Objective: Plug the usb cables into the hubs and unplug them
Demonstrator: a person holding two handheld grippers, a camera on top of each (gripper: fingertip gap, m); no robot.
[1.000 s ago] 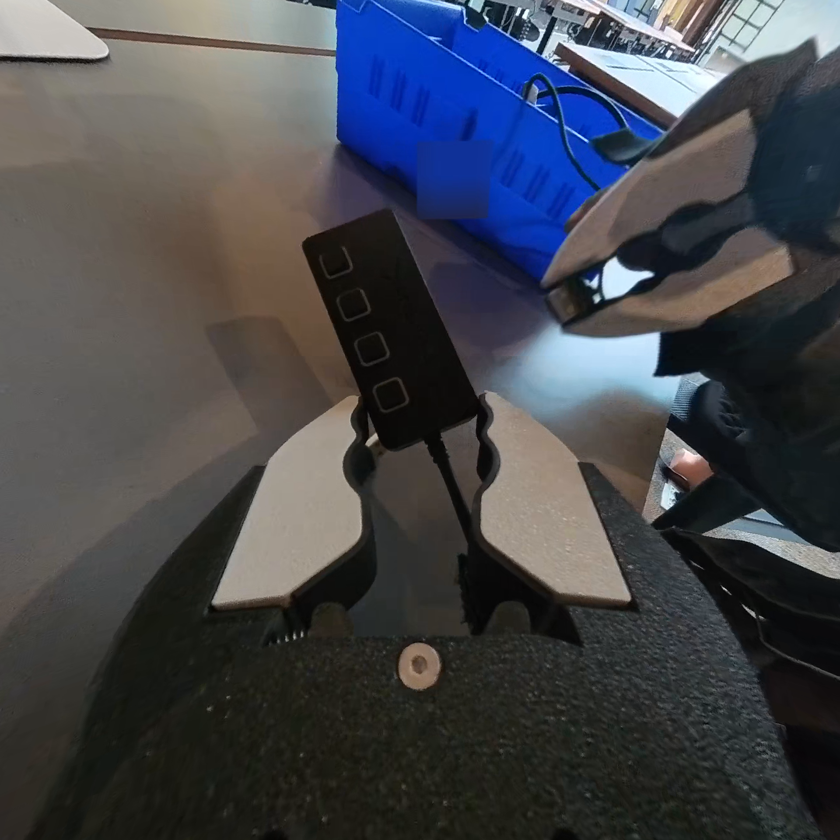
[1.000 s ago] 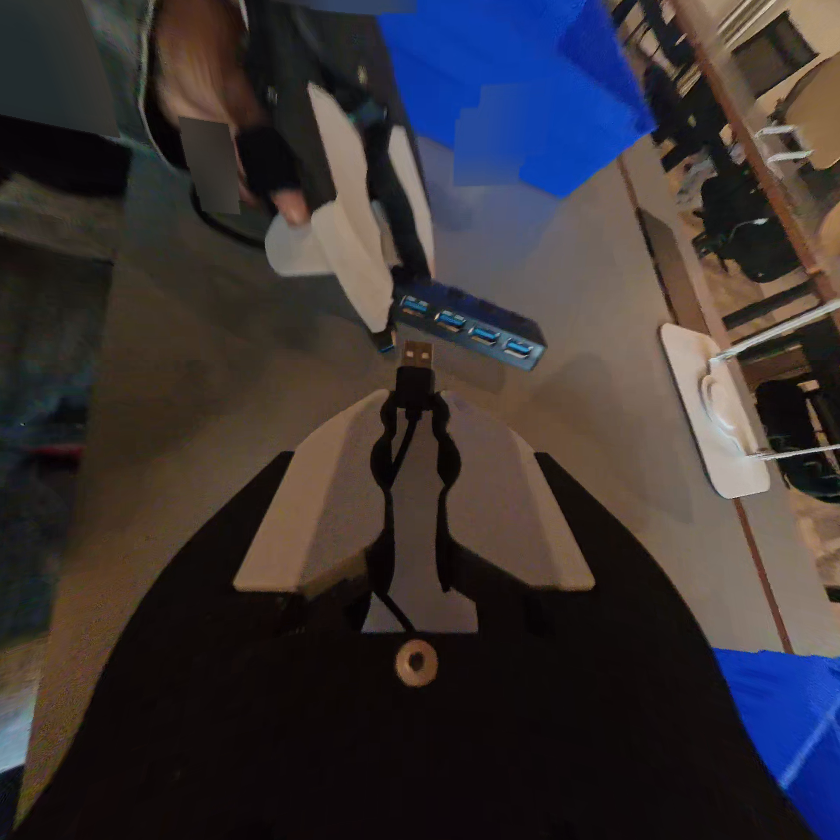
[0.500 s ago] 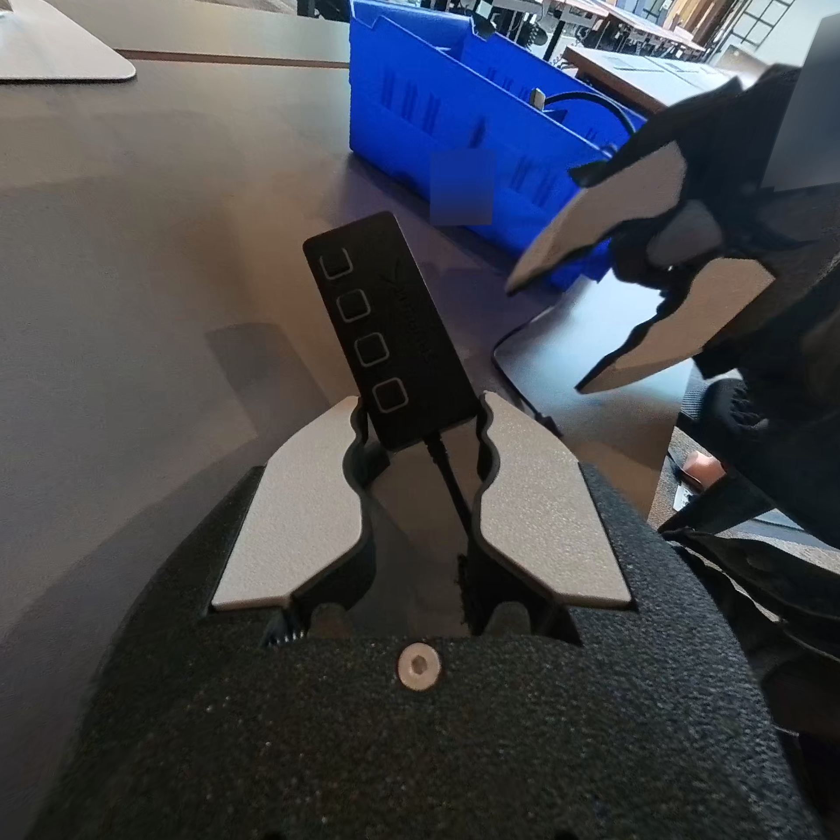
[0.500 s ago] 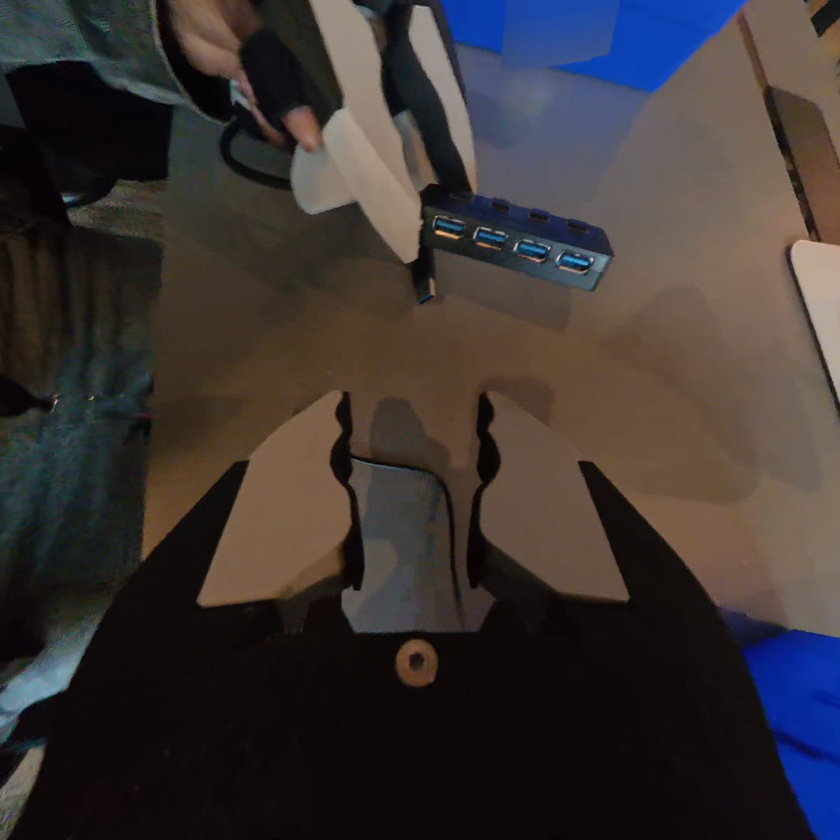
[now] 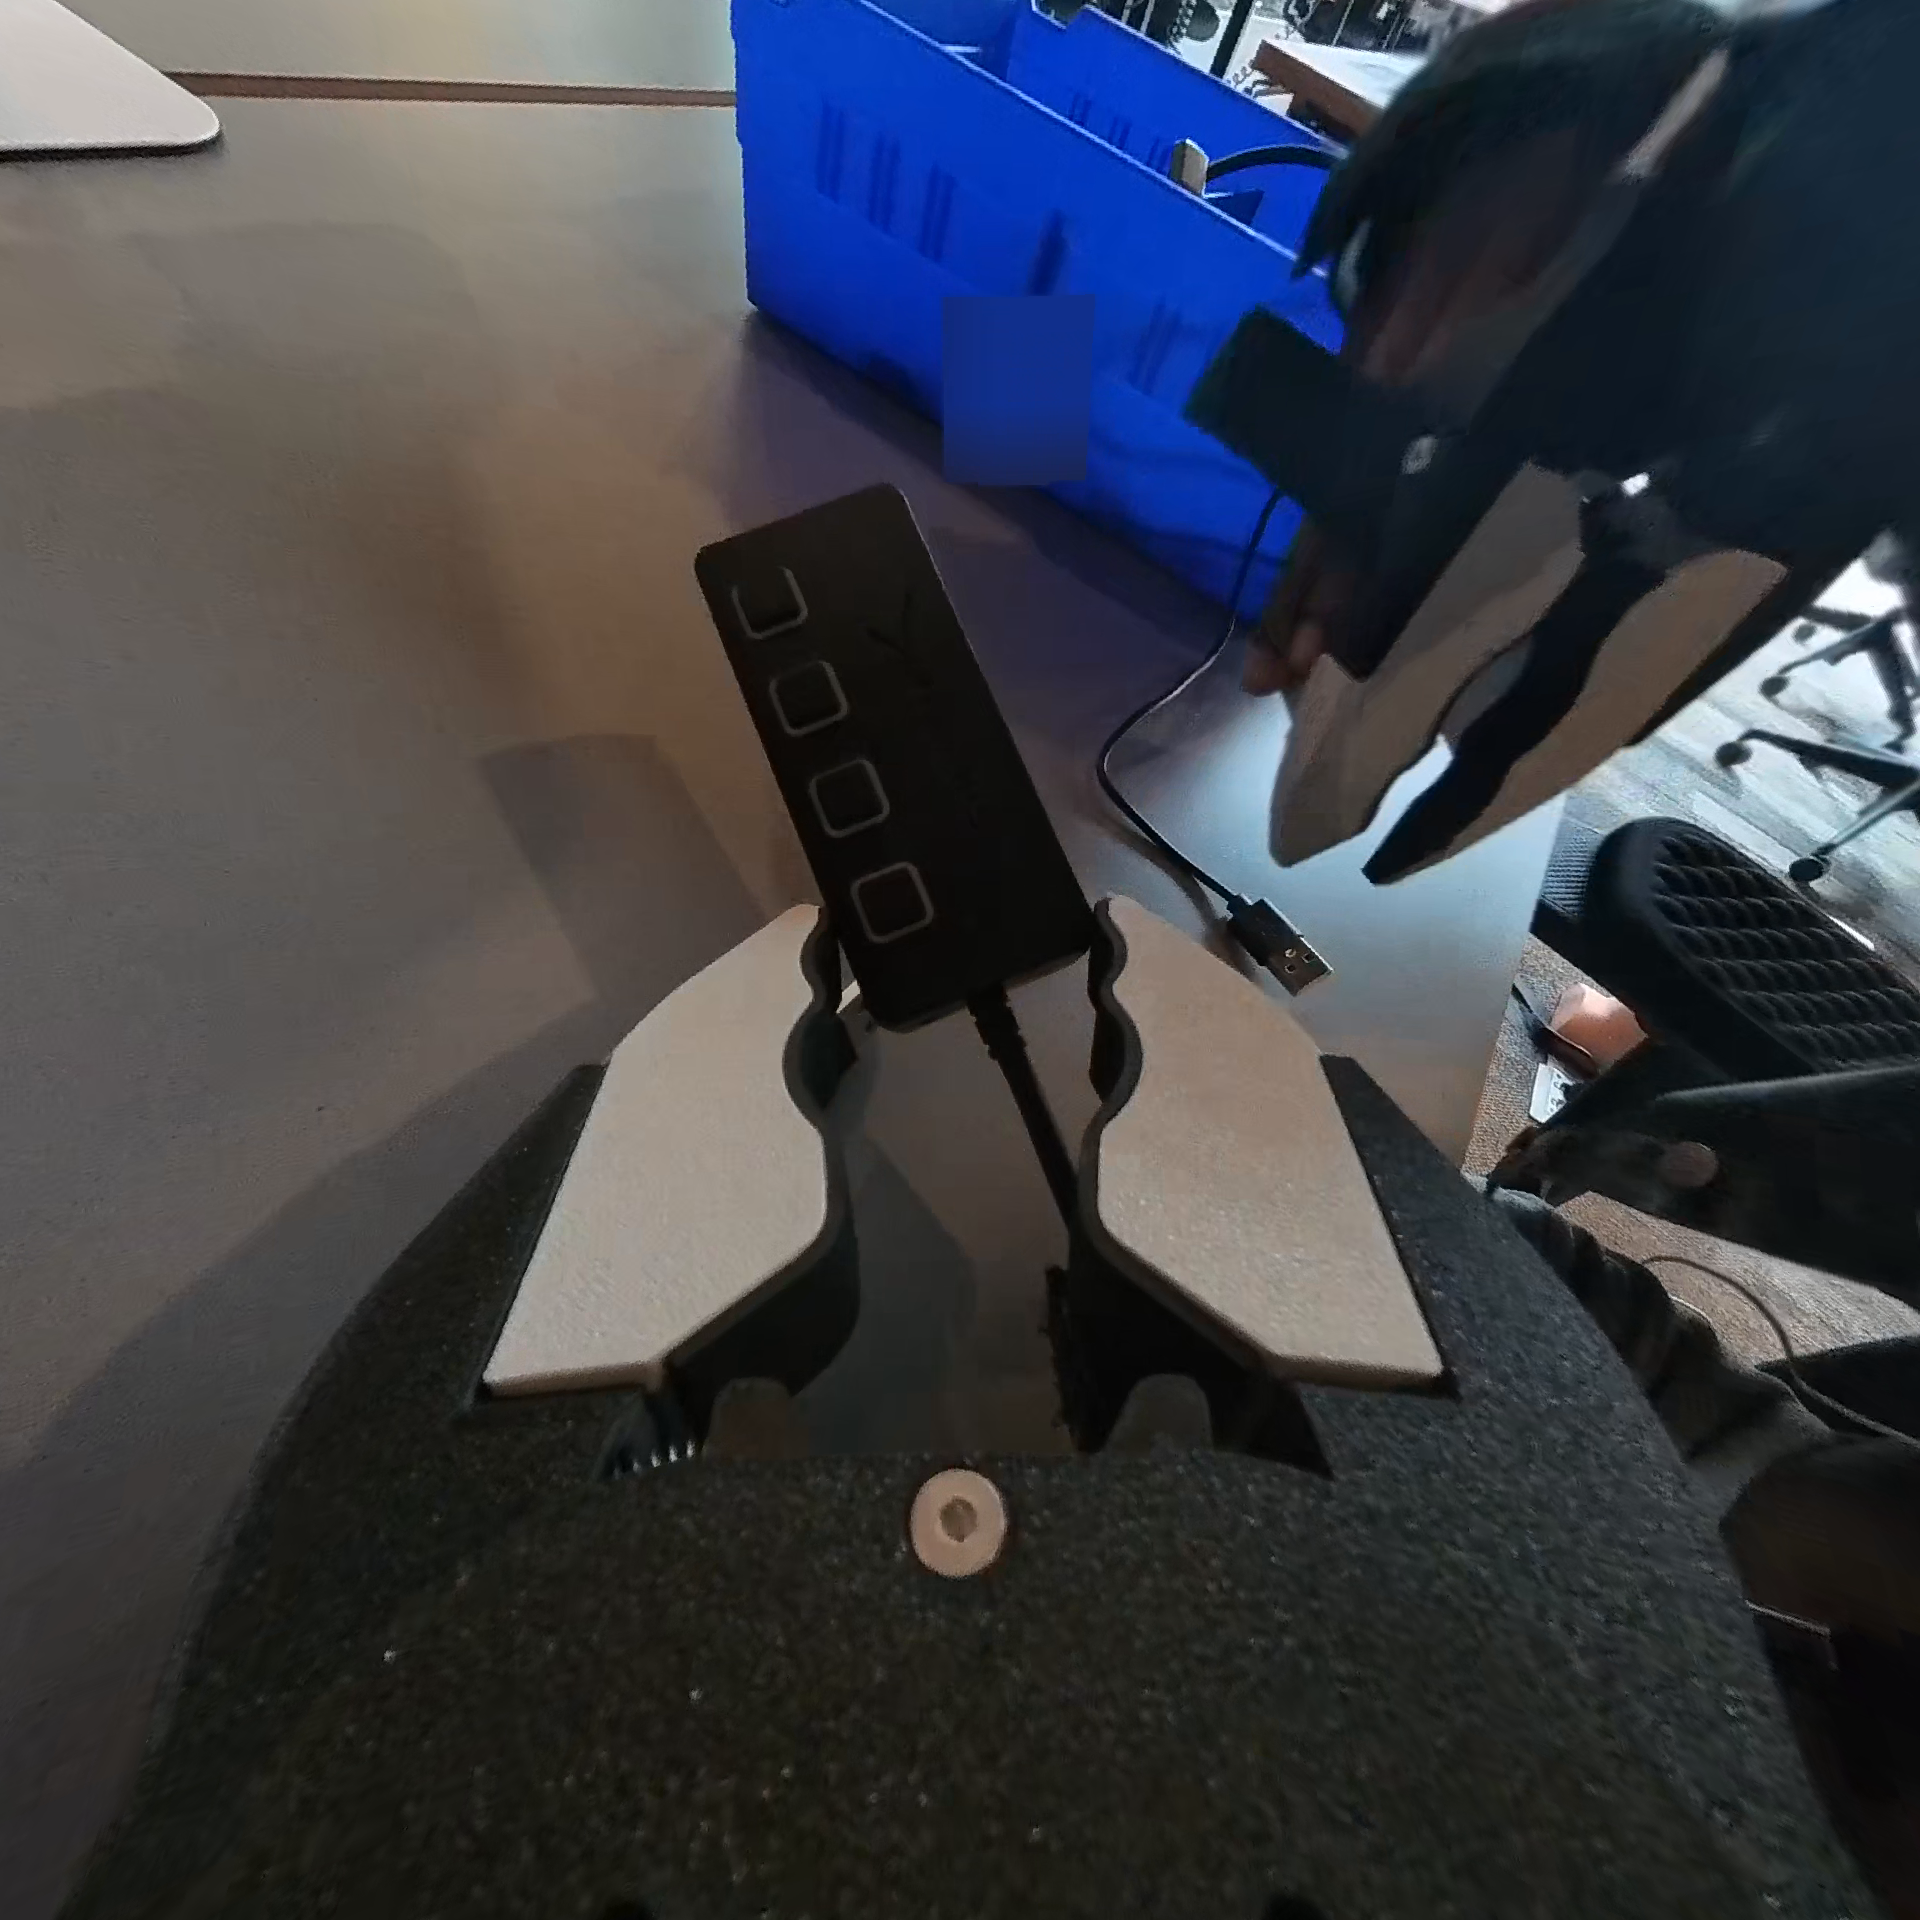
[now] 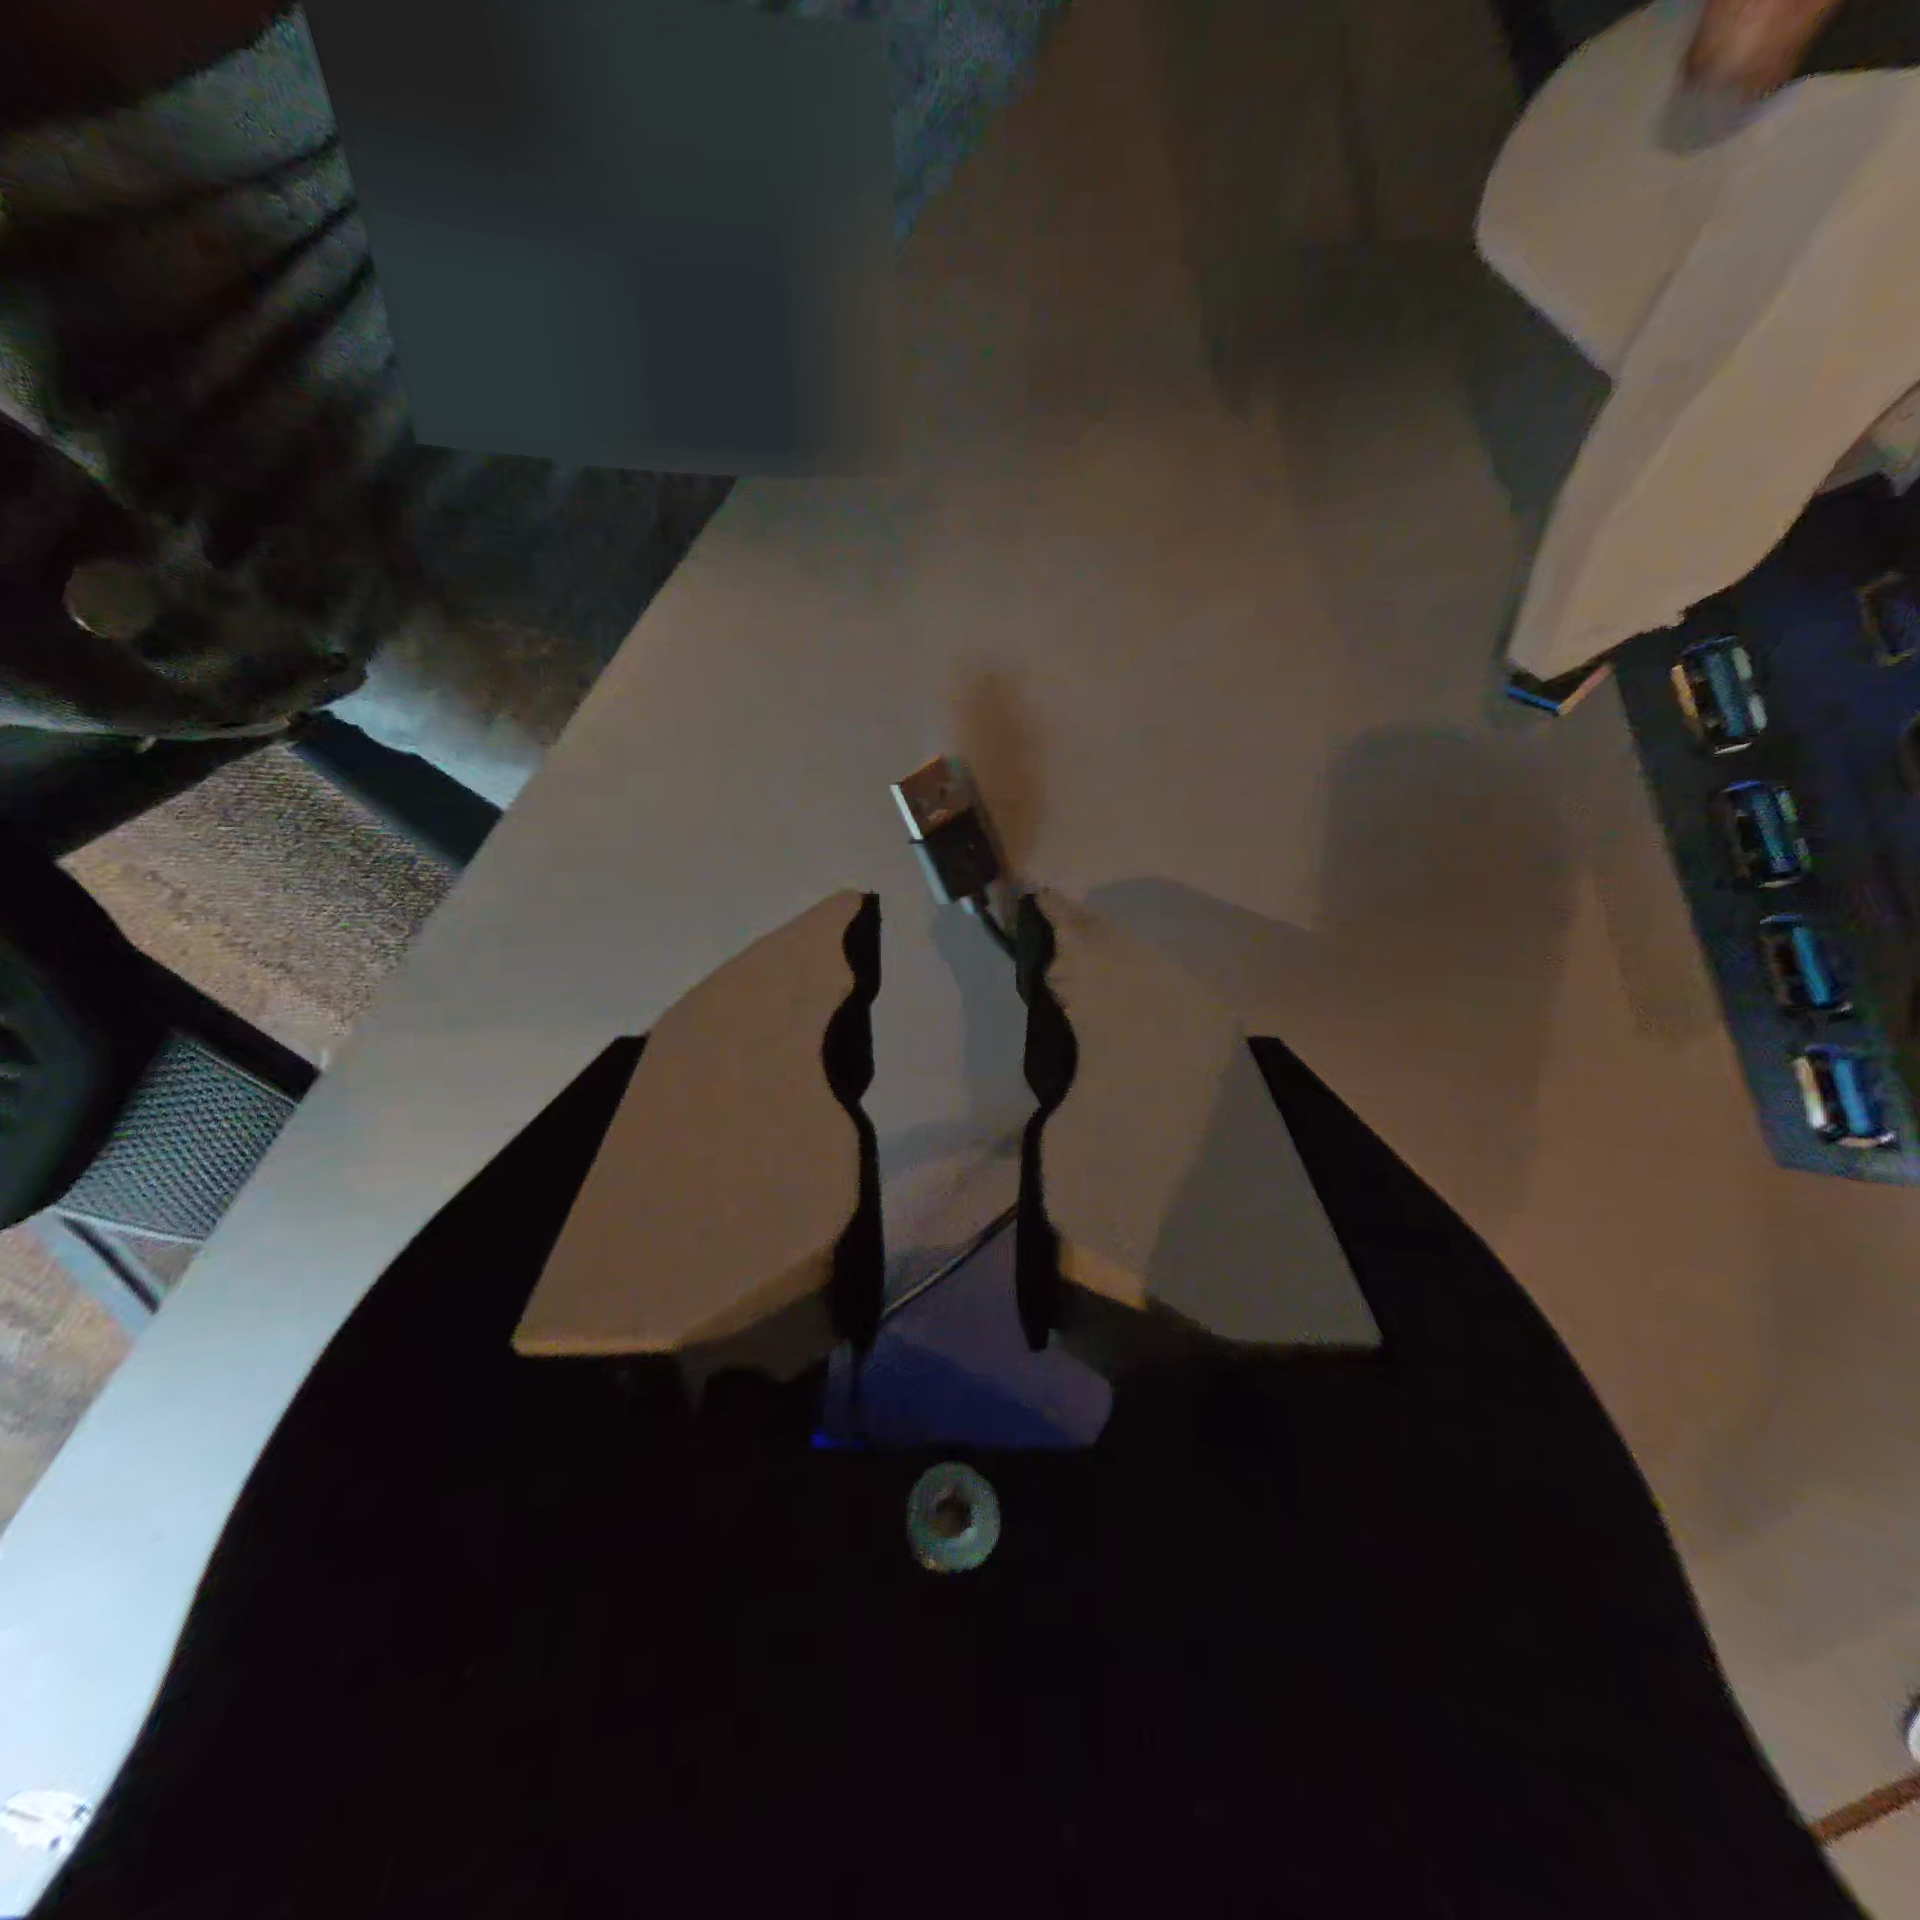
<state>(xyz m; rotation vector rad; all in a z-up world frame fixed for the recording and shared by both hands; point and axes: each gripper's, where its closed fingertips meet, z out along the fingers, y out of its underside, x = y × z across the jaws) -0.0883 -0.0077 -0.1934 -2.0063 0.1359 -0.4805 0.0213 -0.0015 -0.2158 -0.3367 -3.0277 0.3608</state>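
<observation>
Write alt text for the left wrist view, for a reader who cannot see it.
The left gripper is shut on the near end of a black USB hub with four square buttons, held over a dark table. To its right a loose USB cable lies on the table below the open right gripper; a blue bin stands behind.

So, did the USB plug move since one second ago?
Yes. The USB plug left the right gripper and now lies on the table, near the hub.

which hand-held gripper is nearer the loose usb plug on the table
Right. The right hand-held gripper hangs open just above the usb plug; the left hand-held gripper sits beside it, holding the hub.
</observation>
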